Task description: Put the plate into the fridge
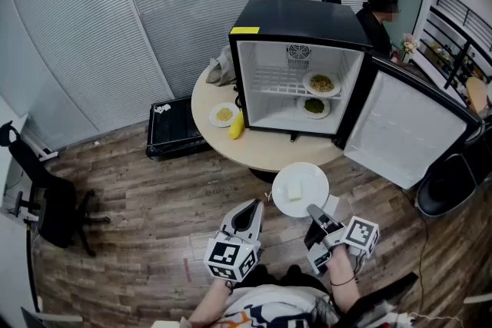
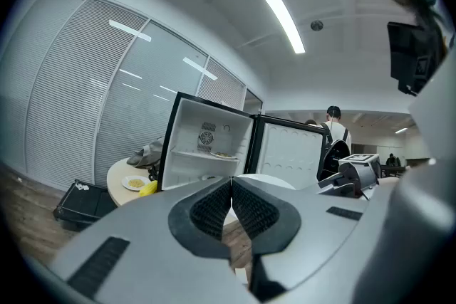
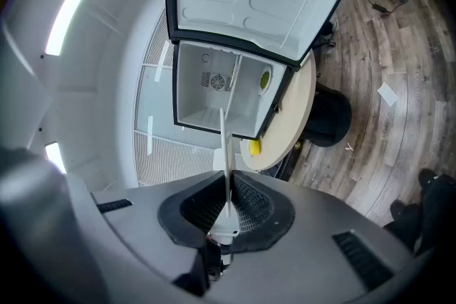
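- Wood floor (image 1: 146, 203); blinds (image 1: 92, 27) line the walls; a black chair (image 1: 48, 200) stands at the left, a black crate (image 1: 173, 133) lies by the table foot; a person (image 1: 377, 18) sits behind the fridge.
- Round pale tabletop (image 1: 284, 151) bears a black fridge (image 1: 300, 15), its door (image 1: 403, 130) swung wide to the right; two food dishes (image 1: 321, 84) sit inside, one above the other; a third dish (image 1: 224, 114) and a yellow item (image 1: 237, 124) lie on the tabletop left of the fridge.
- Plate (image 1: 300, 188), white with a pale block (image 1: 294, 190) on it, hangs over the floor just short of the tabletop edge, outside the fridge.
- Right gripper (image 1: 314, 210) pinches the plate's near rim; its own view shows the rim edge-on between the pads (image 3: 246, 199).
- Left gripper (image 1: 250, 213) is beside the plate, apart from it, jaws pressed together on nothing.
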`<state>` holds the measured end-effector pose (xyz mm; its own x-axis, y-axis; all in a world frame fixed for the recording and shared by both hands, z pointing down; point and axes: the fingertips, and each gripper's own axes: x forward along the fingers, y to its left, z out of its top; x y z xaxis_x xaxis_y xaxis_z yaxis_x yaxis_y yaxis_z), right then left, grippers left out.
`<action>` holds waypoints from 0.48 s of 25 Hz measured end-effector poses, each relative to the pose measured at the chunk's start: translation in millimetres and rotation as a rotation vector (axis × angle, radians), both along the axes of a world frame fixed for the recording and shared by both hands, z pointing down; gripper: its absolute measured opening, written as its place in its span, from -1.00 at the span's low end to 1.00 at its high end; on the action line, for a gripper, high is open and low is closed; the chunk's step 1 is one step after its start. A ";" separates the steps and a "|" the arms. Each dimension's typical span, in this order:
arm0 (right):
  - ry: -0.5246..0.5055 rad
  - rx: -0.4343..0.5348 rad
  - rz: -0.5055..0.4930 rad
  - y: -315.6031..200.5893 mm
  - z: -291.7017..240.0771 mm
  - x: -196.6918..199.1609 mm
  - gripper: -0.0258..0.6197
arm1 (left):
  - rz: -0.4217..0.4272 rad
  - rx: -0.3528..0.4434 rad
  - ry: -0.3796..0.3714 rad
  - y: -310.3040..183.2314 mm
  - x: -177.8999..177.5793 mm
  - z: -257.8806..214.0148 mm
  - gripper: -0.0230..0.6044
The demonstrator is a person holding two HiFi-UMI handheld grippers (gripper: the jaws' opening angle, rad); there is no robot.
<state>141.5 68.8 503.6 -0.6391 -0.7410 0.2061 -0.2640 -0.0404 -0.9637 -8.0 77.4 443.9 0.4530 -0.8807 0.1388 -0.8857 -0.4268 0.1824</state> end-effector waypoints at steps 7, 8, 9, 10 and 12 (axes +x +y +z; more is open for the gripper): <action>-0.048 -0.020 0.026 1.2 -0.9 -9.0 -0.84 | 0.024 0.013 0.007 -1.7 -6.2 -3.4 -0.89; -0.049 -0.022 0.028 1.0 -0.5 -9.9 -0.84 | 0.030 0.014 0.007 -2.4 -6.5 -3.2 -0.89; -0.045 -0.023 0.028 0.7 -0.1 -10.7 -0.84 | 0.037 0.015 0.008 -3.2 -6.4 -2.9 -0.89; -0.040 -0.022 0.028 0.2 0.4 -11.6 -0.84 | 0.044 0.016 0.007 -4.1 -6.2 -2.6 -0.89; -0.031 -0.020 0.029 -0.9 1.3 -13.5 -0.84 | 0.060 0.018 0.005 -5.6 -5.8 -2.5 -0.89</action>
<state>128.1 67.8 504.9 -0.6235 -0.7555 0.2013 -0.2323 -0.0669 -0.9703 -13.8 71.8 441.4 0.5053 -0.8545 0.1207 -0.8578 -0.4821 0.1781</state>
